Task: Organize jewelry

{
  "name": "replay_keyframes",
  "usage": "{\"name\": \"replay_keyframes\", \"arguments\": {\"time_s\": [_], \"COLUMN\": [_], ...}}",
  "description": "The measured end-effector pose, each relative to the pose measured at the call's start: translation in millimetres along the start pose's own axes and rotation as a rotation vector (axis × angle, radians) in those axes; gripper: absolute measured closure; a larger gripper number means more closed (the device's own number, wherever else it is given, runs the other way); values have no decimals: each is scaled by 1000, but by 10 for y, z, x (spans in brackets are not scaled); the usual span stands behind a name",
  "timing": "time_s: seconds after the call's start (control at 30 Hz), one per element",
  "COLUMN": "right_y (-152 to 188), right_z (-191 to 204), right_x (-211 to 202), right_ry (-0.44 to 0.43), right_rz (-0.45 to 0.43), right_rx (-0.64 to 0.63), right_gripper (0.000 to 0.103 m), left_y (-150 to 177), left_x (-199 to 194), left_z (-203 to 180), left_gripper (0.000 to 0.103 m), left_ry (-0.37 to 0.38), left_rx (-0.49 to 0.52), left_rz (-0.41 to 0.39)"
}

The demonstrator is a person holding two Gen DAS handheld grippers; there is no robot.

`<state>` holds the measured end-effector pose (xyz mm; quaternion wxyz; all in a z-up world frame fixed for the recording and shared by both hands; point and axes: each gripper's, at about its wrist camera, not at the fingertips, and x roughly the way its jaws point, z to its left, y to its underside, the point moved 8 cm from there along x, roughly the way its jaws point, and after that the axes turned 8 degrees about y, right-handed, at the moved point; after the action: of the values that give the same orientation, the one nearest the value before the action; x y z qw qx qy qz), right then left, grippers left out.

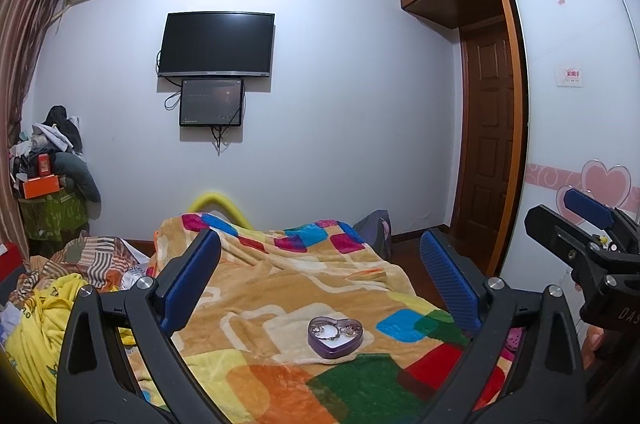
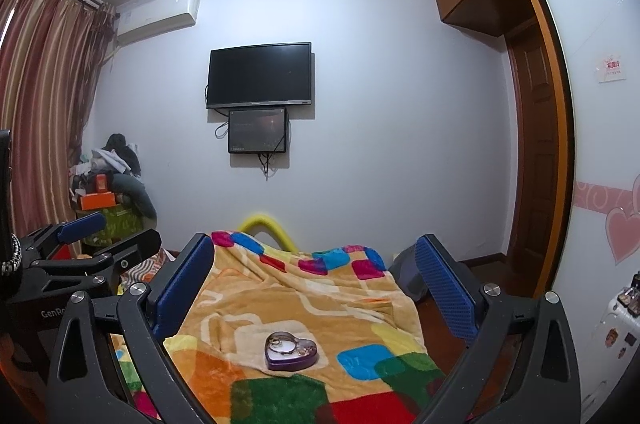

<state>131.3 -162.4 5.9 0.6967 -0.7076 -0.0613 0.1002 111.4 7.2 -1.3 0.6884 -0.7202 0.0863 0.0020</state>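
Purple heart tin [image 1: 335, 337] with jewelry [image 1: 332, 330] lies on your blanket [image 1: 280, 288], well ahead of both grippers. Your left gripper [image 1: 320, 280] and right gripper [image 2: 316, 284] stand wide open, holding nothing.

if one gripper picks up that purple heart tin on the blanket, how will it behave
The purple heart tin looks small and rigid, probably light. It has no lid on, so the jewelry lying loose inside could spill if it tilts. On the soft blanket it would likely sink or tip rather than slide when pushed.
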Motion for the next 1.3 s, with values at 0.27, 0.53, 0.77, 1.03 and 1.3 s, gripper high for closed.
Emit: {"name": "replay_keyframes", "arguments": {"time_s": [0.27,0.53,0.77,1.03,1.3], "right_y": [-5,-15,-4,-5,2], "right_z": [-26,-27,-30,-53,-65], "right_x": [14,32,44,47,38], "right_ry": [-1,-1,4,9,14], "right_rz": [16,25,26,22,21], "right_rx": [-1,-2,-4,2,5], "right_gripper": [3,3,3,3,3], "left_y": [23,41,48,54,65], "left_x": [8,21,27,21,20], "left_z": [-7,-12,-26,-30,-48], "left_gripper": [1,0,0,0,0], "left_ry": [-5,2,9,20,23], "left_rx": [3,9,4,4,11], "left_rz": [1,2,7,12,16]}}
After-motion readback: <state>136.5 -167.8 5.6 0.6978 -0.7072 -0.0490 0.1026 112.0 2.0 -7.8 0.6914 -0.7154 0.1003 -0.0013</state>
